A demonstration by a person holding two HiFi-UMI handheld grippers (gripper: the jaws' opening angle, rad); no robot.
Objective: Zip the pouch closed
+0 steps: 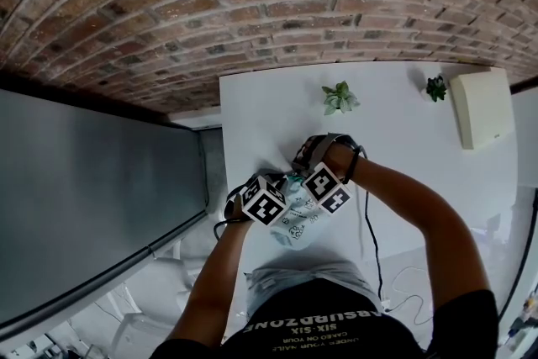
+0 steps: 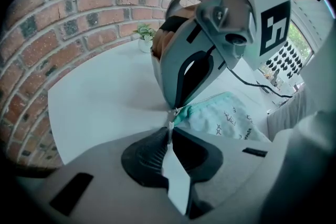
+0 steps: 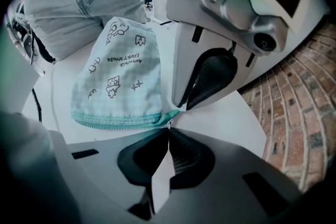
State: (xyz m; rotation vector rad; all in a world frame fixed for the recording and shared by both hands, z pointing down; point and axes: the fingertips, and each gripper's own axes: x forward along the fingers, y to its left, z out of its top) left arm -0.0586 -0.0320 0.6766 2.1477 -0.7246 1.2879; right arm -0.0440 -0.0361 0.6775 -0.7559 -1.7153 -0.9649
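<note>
Item: pouch (image 3: 118, 81). Soft, light, floppy cloth; probably buckles unless held taut. Best hold: zip-end corner, at its 5 o'clock in right gripper view. Left gripper (image 2: 169, 126) and right gripper (image 3: 168, 128) both clenched on that corner.

The right gripper (image 3: 168, 131) has its jaws drawn together at the near corner of a pale checked pouch (image 3: 118, 86) printed with small doodles. They seem to pinch the end of its teal zip (image 3: 121, 121), though the part caught there is too small to make out. The left gripper (image 3: 181, 106) comes in from above, jaws together on that same corner. The pouch lies on a white table (image 3: 226, 123), with a brick wall (image 3: 310, 113) at right and the person's jeans (image 3: 89, 2) behind.
</note>
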